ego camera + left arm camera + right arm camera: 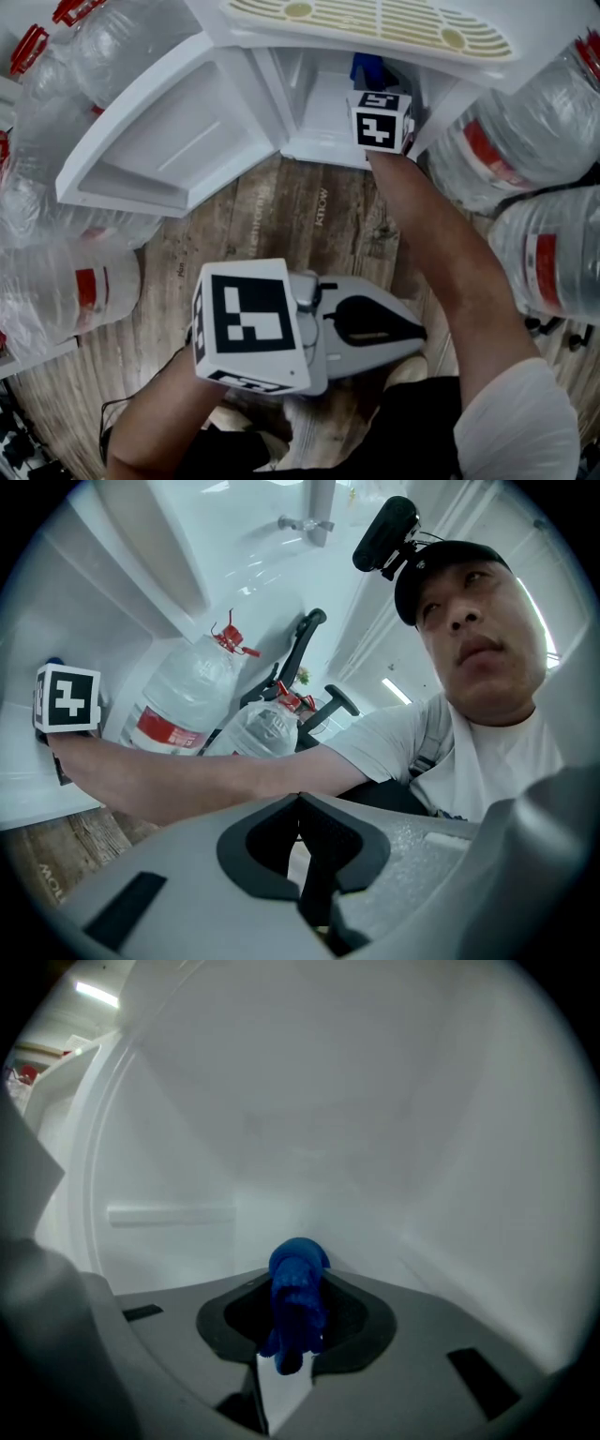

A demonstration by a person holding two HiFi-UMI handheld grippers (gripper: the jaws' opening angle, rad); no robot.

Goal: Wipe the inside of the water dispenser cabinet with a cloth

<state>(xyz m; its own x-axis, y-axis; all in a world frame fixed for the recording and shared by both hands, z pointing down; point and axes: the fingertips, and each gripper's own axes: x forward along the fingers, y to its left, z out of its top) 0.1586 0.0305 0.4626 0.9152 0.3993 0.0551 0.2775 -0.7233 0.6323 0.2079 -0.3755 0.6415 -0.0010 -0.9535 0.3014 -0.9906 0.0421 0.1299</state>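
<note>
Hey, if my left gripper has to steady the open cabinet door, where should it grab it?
On the cabinet door, probably the free outer edge, approached from the left. Its raised rim is thin and exposed enough for jaws to straddle, while the inner face is a broad flat recess.

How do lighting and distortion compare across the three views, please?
Head view: evenly lit, though the wide lens bows the bottles at the edges. Left gripper view: heavy fisheye, black corners, blown-out whites at the top. Right gripper view: dim and flat inside the cabinet; only the blue cloth reads clearly.
</note>
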